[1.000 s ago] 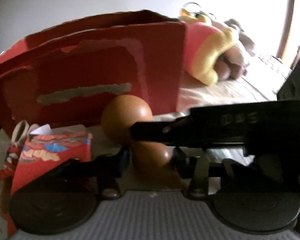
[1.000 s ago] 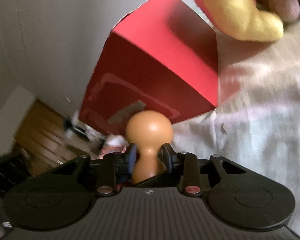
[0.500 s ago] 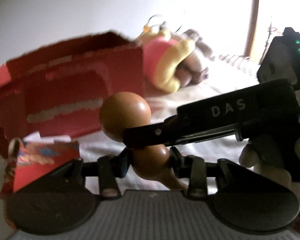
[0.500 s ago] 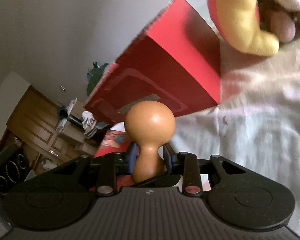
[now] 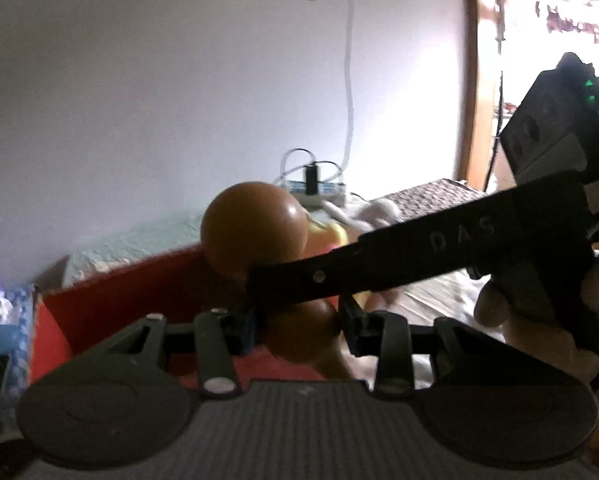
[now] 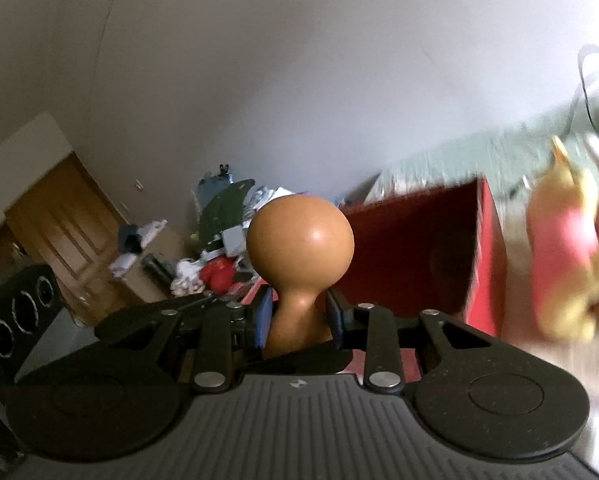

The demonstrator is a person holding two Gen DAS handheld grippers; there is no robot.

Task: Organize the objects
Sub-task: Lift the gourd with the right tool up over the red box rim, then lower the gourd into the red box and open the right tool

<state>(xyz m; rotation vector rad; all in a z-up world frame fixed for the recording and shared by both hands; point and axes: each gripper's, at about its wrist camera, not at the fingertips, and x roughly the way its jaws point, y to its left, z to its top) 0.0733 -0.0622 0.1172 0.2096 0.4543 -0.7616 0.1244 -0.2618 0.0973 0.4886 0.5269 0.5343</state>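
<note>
A brown gourd-shaped wooden piece (image 5: 253, 236) is held by both grippers at once. My left gripper (image 5: 299, 320) is shut on its lower bulb. My right gripper (image 6: 297, 316) is shut on its narrow neck, with the round head (image 6: 299, 240) standing above the fingers. In the left wrist view one right finger (image 5: 439, 256) shows as a black bar crossing the neck, with a person's hand (image 5: 539, 336) behind it. The open red box (image 5: 119, 292) (image 6: 411, 248) lies just beyond and below the gourd. A yellow and pink plush toy (image 6: 563, 248) is to its right, blurred.
The box and toy rest on a pale bed cover (image 5: 139, 236). A power strip with cables (image 5: 319, 194) sits by the white wall. A blue patterned box (image 5: 3, 332) is at far left. A cluttered shelf (image 6: 219, 256), wooden door (image 6: 59, 232) and black speaker (image 6: 15, 316) are at left.
Both grippers have risen and tilted up with the gourd. The red box has dropped low in both views and its open inside now shows. The grips are unchanged.
</note>
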